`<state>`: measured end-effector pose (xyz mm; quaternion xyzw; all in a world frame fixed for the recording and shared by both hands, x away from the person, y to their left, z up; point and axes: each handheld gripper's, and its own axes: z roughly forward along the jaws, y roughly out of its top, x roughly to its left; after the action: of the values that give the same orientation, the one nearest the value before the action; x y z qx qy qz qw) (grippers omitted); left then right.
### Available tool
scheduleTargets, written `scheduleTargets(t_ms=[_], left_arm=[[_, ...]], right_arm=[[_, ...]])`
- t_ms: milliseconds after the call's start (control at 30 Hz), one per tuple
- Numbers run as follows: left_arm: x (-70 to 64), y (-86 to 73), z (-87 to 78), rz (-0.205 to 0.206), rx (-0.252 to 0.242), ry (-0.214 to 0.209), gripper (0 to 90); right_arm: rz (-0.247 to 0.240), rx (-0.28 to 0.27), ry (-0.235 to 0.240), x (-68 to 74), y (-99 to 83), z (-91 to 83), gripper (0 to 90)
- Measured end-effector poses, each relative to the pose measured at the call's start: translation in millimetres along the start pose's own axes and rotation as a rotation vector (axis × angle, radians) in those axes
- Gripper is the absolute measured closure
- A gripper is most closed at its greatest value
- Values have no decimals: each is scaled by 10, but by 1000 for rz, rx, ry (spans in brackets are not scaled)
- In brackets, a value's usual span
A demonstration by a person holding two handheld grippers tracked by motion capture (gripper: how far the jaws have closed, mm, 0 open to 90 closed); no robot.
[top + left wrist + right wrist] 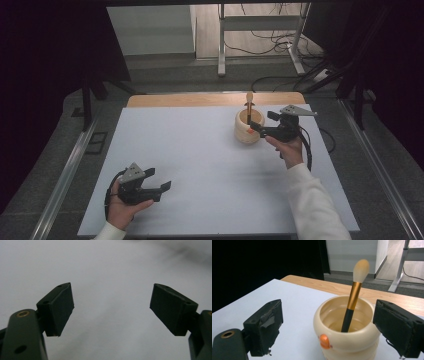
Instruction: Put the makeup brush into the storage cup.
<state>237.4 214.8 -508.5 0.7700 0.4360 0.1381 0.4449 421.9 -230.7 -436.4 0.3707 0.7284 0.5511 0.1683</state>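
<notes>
Table: matte white board, wood strip along far edge.
Cup: glossy cream, ribbed, round; at 1 o'clock.
Brush: black-gold handle, soft tip up.
Right gripper: jaws apart, flanking cup.
Left gripper: jaws apart, 7 o'clock.

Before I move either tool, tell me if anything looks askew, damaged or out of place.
The makeup brush leans in the cream cup instead of standing straight, bristles up. On the right tool, the left pad looks frayed, with torn tape. Nothing spilled; the cup stands upright on the white table.
</notes>
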Motion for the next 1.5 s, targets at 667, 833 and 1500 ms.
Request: scheduleTargets(t_ms=[667,833,1500], left_arm=[[3,4,-8,-2,-4,4,198],[8,2,-16,-5,-7,4,198],[34,-21,-11,-7,-2,3,196]], right_arm=[[-48,61,14,136,-298,-417,95],[-61,80,17,204,-431,-524,99],[-61,161,-22,352,-935,-908,107]])
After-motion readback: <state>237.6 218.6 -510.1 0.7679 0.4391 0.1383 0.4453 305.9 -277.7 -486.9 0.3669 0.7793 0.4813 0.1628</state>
